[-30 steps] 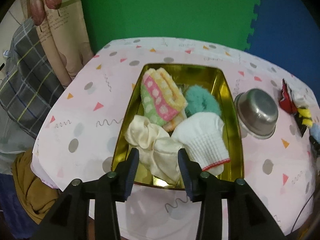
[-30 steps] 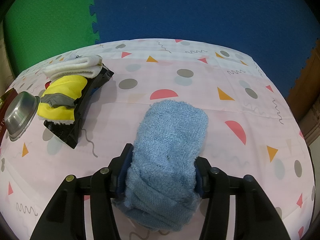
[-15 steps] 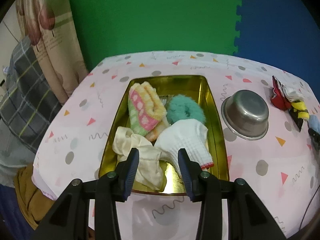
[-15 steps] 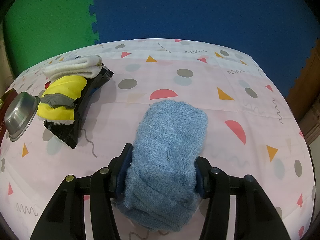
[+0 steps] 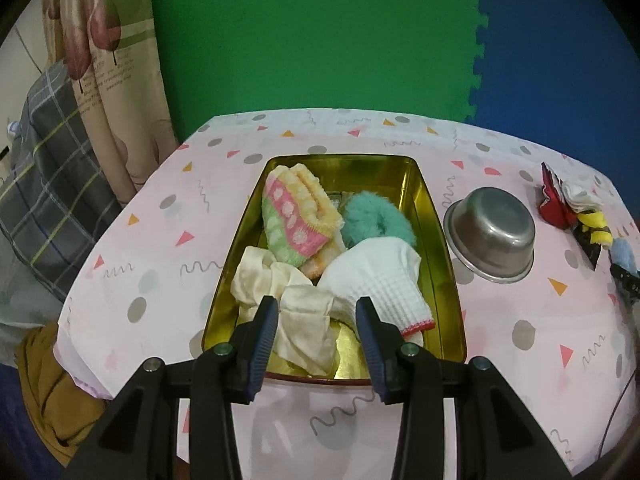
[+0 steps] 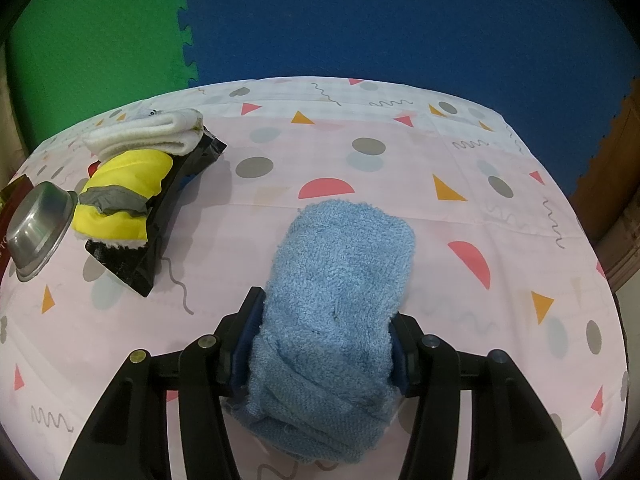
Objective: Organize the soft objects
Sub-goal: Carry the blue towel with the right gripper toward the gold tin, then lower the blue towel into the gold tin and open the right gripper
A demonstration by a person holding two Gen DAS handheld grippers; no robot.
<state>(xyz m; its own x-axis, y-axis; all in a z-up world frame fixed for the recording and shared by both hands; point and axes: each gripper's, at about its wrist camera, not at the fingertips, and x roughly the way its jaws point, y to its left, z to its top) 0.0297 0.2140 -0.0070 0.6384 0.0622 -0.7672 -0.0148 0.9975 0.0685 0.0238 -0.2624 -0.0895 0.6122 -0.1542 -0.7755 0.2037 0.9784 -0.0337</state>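
Note:
In the left wrist view a gold tin tray [image 5: 438, 240] holds a pink-green-yellow cloth [image 5: 296, 216], a teal fluffy scrunchie [image 5: 376, 220], a white knitted mitten [image 5: 380, 280] and a cream cloth [image 5: 296, 308]. My left gripper [image 5: 317, 320] is open and empty above the tray's near end. In the right wrist view my right gripper [image 6: 326, 328] is shut on a rolled blue towel [image 6: 340, 280] that rests on the table. A yellow-grey soft item [image 6: 124, 196] and a folded white cloth [image 6: 148, 132] lie on a black tray [image 6: 168, 216] at the left.
An upturned steel bowl [image 5: 494, 232] stands right of the gold tray; it also shows in the right wrist view [image 6: 40, 228]. The table has a pink patterned cloth [image 6: 400, 168]. A plaid cushion [image 5: 44, 200] and a curtain [image 5: 116, 100] are beyond the left edge.
My left gripper has pulled back and up from the gold tray, which now looks smaller and farther. The right gripper and blue towel have not moved.

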